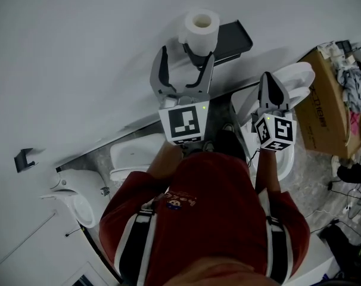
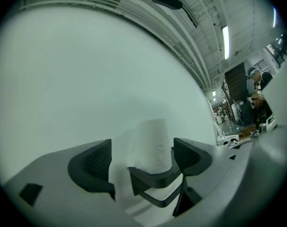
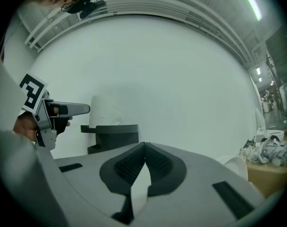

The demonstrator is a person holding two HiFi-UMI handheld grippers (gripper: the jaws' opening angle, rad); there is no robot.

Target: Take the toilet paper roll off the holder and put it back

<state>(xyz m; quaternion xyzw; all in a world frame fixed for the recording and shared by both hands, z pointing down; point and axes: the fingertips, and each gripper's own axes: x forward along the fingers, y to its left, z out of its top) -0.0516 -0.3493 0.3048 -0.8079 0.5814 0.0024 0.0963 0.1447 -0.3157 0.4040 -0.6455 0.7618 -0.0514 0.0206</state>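
Your left claw was spread open, its jaws apart on either side of the black holder fixed to the white wall. The toilet paper roll stood upright on that holder, in line with the gap and nearer the right-hand jaw. Whether it touched that jaw could not be told. Your right claw was clenched on nothing, off to the right, apart from the roll.

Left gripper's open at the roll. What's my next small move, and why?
Probably ease the left gripper forward and slightly right: its jaws stand apart, and the toilet paper roll shows between them, close to the right jaw, upright on the black holder. The right gripper is shut on nothing, off aside.
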